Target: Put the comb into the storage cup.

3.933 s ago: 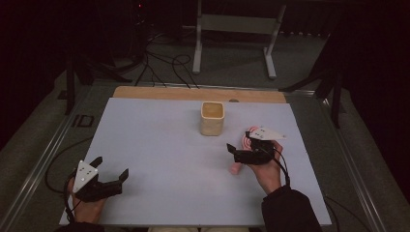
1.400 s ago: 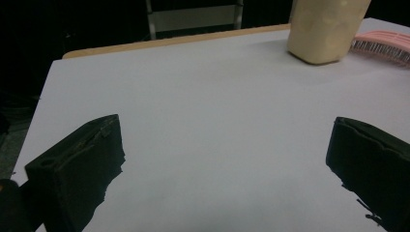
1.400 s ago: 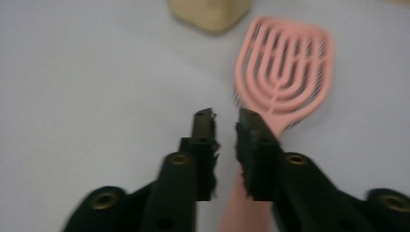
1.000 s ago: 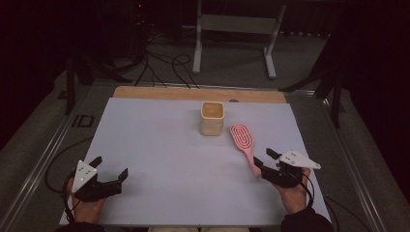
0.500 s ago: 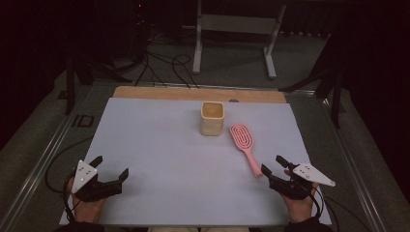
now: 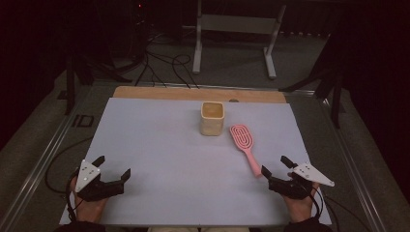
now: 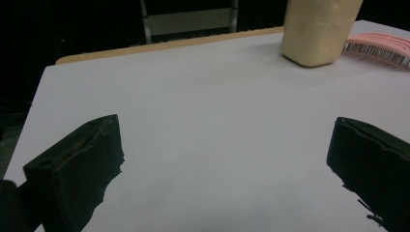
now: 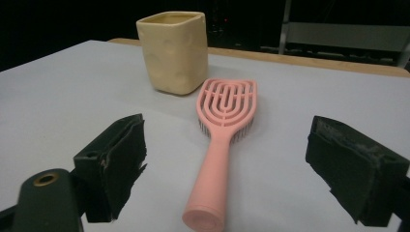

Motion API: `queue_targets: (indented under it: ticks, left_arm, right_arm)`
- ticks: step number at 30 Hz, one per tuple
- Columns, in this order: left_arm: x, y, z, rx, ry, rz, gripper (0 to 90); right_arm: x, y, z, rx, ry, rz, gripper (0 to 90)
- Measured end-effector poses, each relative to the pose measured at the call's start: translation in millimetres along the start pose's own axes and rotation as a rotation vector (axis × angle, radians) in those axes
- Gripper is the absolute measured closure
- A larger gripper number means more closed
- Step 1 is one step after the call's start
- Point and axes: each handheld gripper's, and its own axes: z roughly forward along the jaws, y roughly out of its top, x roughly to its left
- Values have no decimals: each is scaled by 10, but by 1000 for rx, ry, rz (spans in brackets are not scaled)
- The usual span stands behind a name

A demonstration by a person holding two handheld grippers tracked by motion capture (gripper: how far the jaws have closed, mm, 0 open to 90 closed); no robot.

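Writing: none can be read on the brush, the cup or the grippers.
Count: one pink hairbrush (image 6: 244, 146), one cream cup (image 6: 212, 117), two grippers, one white table (image 6: 159, 145).
Hairbrush: lies flat on the table, bristles down, head just beside the cup on its right, handle pointing toward the person's right hand.
Cup: stands upright near the far middle of the table, square with rounded corners, open top.
Right gripper (image 6: 277, 166): jaws released and have just been opening; in the right gripper view the brush handle (image 8: 211, 183) lies between the two black jaws, with a gap to each pad, so nothing is grasped.
Left gripper (image 6: 112, 166): jaws spread wide over bare table at the near left corner, holding nothing, well apart from brush and cup.
Plates: one grey three-cornered plate on top of each gripper.
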Motion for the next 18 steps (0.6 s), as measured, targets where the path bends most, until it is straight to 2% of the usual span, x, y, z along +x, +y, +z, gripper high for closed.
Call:
queue_targets:
  ticks: [11,18]
  left_arm:
    - [1,-4,10,4,3,0,3]
    - [-3,-9,15,5,6,0,3]
  right_arm:
    - [-9,-3,39,35,-3,18,93]
    - [5,-8,84,69,29,29,93]
